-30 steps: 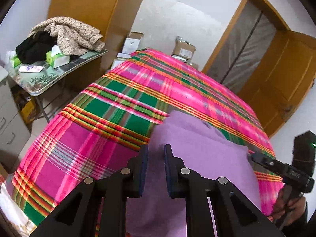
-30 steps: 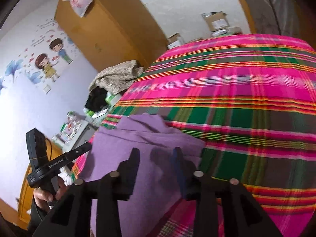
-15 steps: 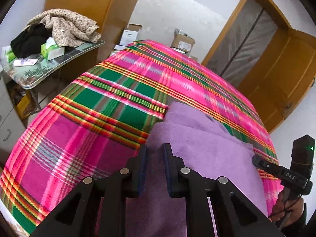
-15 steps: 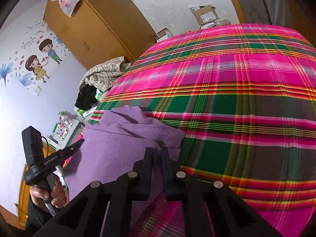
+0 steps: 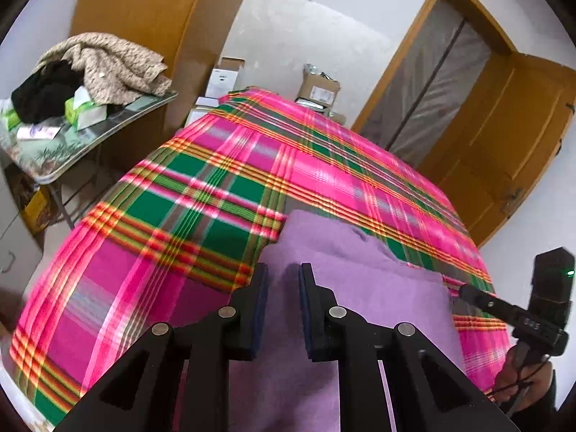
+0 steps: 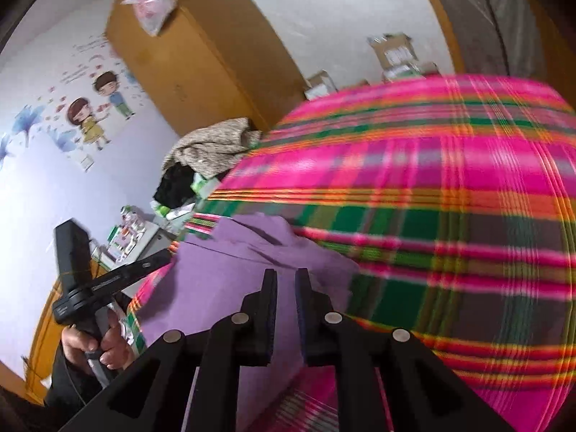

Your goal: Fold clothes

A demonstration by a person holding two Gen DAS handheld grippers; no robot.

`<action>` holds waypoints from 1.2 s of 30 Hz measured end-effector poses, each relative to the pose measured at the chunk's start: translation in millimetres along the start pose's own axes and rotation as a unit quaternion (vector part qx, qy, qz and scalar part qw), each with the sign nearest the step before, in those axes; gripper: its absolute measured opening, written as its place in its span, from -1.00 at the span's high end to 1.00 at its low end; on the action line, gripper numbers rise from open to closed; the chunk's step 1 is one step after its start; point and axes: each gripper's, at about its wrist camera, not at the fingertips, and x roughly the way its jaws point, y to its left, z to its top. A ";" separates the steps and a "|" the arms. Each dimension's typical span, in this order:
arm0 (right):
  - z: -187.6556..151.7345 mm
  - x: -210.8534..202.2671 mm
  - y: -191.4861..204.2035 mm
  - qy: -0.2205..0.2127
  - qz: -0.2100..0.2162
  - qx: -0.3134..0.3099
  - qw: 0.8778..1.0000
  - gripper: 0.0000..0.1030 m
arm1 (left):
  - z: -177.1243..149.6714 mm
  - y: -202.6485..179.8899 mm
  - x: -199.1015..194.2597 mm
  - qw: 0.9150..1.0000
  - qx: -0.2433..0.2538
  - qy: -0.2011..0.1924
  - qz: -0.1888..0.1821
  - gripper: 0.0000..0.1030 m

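Garment: purple fleece garment (image 5: 363, 288), folded into layers, lying on the near part of the bed with its far edge bunched up.
Bed cover: pink, green and orange plaid bedspread (image 5: 223, 194), spread flat under the garment; blurred in the right wrist view.
Left gripper (image 5: 282, 279): over the garment's near left part, jaws narrowed to a slim gap with purple cloth showing between the pads; whether they pinch it cannot be told.
Right gripper (image 6: 286, 282): over the garment's right part, jaws almost together, purple cloth in the thin gap; grip on the fabric cannot be told.
Hands: right hand (image 5: 525, 378) around its handle at the bed's right edge; left hand (image 6: 95, 343) around its handle at the left edge.
Side table (image 5: 75, 151): beside the bed, carrying a beige knit garment (image 5: 115, 64), black clothing (image 5: 43, 91) and a green tissue box (image 5: 84, 109).
Background: wooden wardrobe (image 6: 201, 57), cardboard boxes (image 5: 318, 90) past the bed's far end, cartoon wall sticker (image 6: 97, 108).
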 end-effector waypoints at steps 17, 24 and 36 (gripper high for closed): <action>-14.3 -5.1 34.7 0.031 0.032 -0.080 0.996 0.83 | -10.1 -5.4 -9.4 1.000 0.023 0.006 0.017 0.63; -55.8 -34.5 65.0 0.048 0.072 -0.149 0.985 0.83 | -54.7 17.7 -49.5 1.000 -0.002 0.003 0.030 0.63; -85.5 -33.4 76.4 0.059 0.045 -0.186 0.980 0.87 | -76.2 20.3 -64.8 0.999 -0.004 -0.007 0.034 0.63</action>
